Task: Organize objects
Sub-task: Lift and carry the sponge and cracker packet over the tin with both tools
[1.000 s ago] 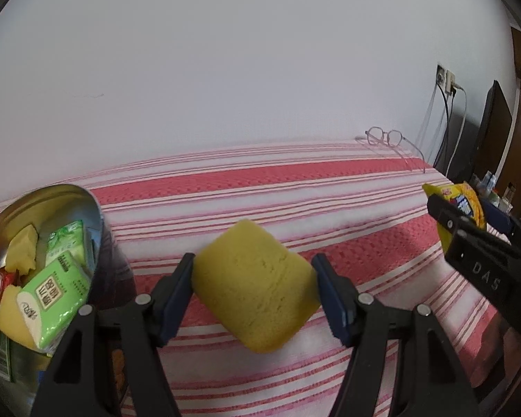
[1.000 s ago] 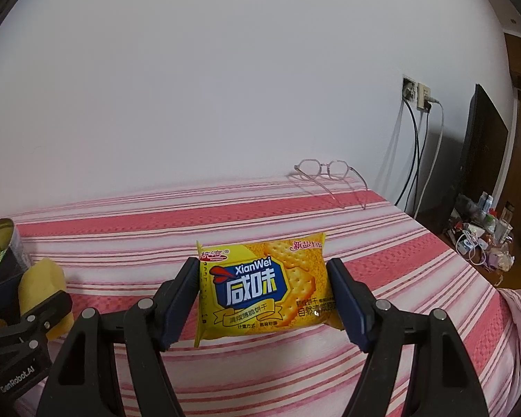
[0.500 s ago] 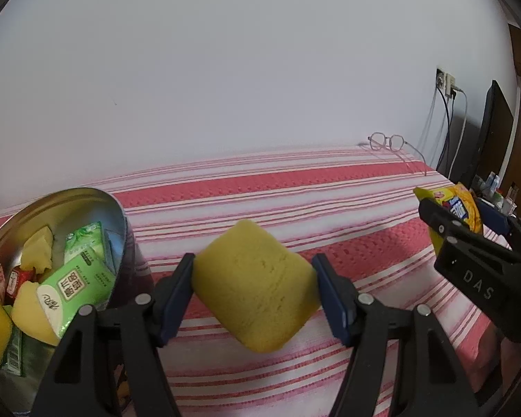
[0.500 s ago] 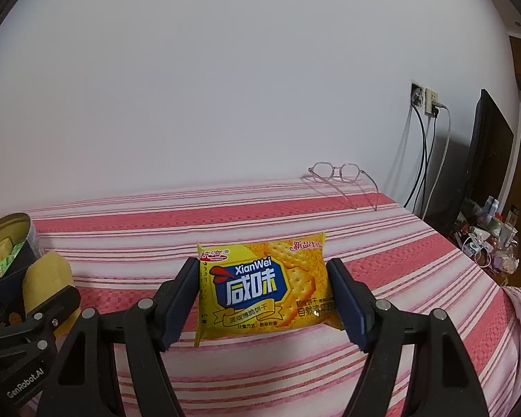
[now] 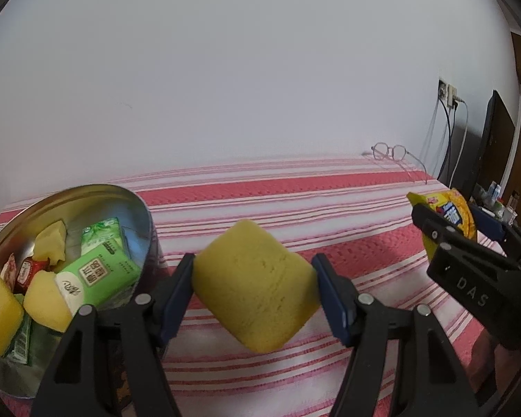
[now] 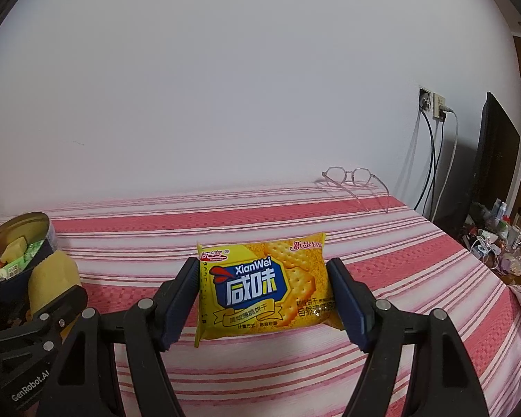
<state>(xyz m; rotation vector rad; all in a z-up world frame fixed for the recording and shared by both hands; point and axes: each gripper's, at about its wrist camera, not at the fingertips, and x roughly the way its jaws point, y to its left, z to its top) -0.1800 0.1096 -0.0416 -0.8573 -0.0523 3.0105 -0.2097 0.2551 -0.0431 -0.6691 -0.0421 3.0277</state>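
Striped red bedspread under you, with the round tin as home base: your left gripper pinches a yellow sponge cake just right of it, while your right gripper clamps the cracker packet further right, both lifted, probably queued for dropping in.

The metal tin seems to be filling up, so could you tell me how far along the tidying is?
Done: the metal tin already holds green packets, yellow cakes and small red sachets. In hand: the left gripper grips a yellow sponge cake beside the tin, and the right gripper grips a yellow cracker packet. Left: both need dropping in. Glasses lie on the striped cloth.
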